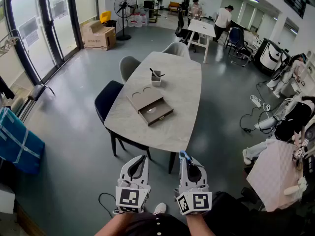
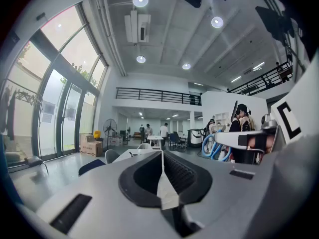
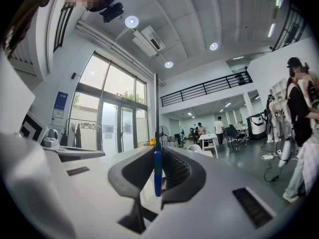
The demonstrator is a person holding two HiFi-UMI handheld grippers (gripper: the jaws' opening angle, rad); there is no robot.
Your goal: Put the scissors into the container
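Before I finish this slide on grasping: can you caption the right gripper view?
Right gripper shut on blue-handled scissors, blade jutting past the jaws, tall windows behind.

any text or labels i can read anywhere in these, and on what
None can be read.
Cardboard box: print too small.
Blue sign by the windows: blurred.
Marker cubes: square patterns only, no words.

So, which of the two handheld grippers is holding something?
The right gripper: thin blue-handled scissors are clamped edge-on between its fingers. The left gripper has its fingers closed together with nothing between them.
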